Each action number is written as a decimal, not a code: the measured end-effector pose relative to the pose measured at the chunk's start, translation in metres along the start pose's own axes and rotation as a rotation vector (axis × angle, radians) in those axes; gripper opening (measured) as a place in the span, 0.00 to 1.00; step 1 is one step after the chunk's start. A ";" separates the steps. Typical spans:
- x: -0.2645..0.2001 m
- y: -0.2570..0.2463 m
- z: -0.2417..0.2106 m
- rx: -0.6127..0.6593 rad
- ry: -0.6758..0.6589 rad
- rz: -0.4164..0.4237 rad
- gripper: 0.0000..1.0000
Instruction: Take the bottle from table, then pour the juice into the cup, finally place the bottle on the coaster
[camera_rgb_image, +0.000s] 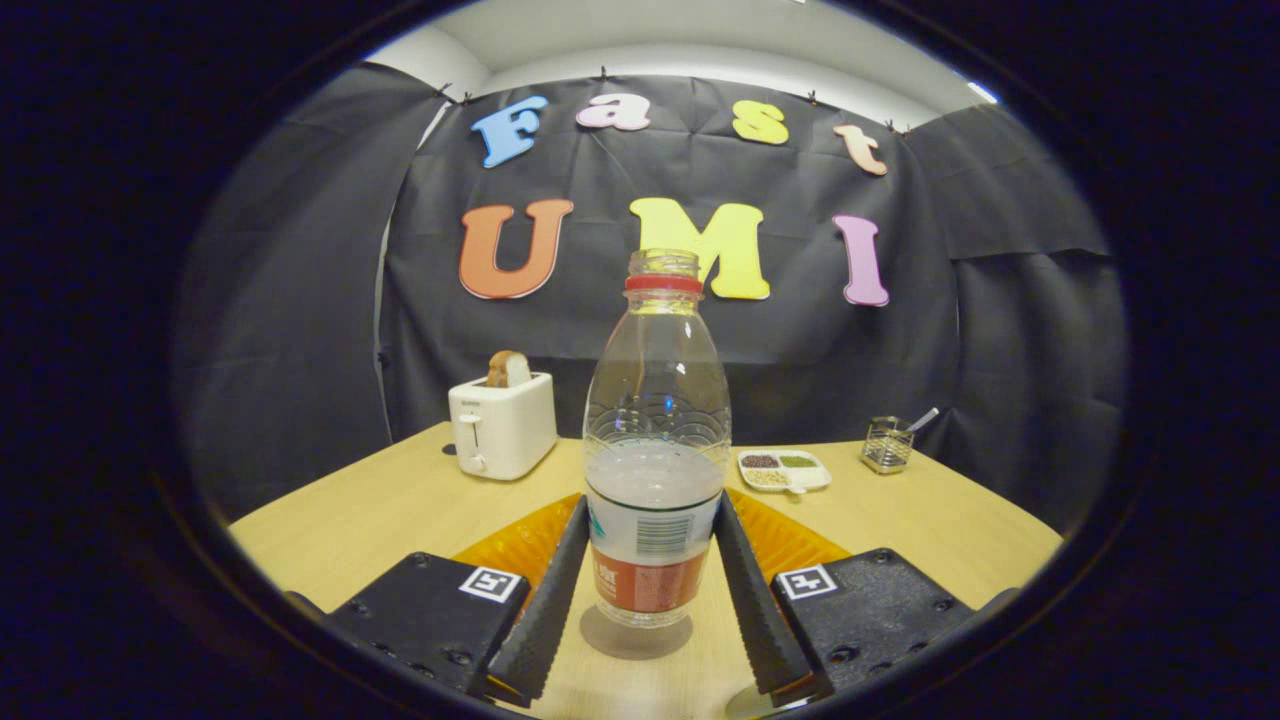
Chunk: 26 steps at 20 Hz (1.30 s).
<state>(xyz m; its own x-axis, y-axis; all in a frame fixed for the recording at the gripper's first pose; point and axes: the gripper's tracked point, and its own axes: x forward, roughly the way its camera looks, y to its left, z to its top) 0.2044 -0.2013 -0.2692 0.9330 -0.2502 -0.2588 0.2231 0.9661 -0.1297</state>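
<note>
A clear plastic bottle (655, 400) with a red neck ring and no cap stands upright between my fingers, partly filled with a pale liquid. My gripper (651, 505) is shut on it, both fingertips pressing on its labelled lower body. The bottle's base is just over the wooden table (380, 510), with a shadow right under it; I cannot tell whether it touches. A ribbed orange coaster (510, 548) lies flat just behind the bottle and shows on both sides of my fingers. By the base of my right finger shows a pale rounded edge (752, 703); I cannot tell what it is.
A white toaster (502, 428) with a slice of bread stands at the back left of the table. A small white divided dish (785, 469) with grains and a wire holder (887, 444) with a spoon sit at the back right. Black cloth walls close the booth behind.
</note>
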 end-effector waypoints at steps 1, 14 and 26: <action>0.004 0.000 -0.007 -0.008 0.010 -0.004 0.78; 0.027 0.014 -0.067 -0.091 0.097 0.011 0.82; 0.020 0.006 -0.059 -0.084 0.092 0.014 1.00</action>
<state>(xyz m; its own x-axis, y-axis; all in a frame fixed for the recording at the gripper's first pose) 0.2080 -0.2040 -0.3316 0.9050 -0.2448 -0.3479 0.1819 0.9620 -0.2038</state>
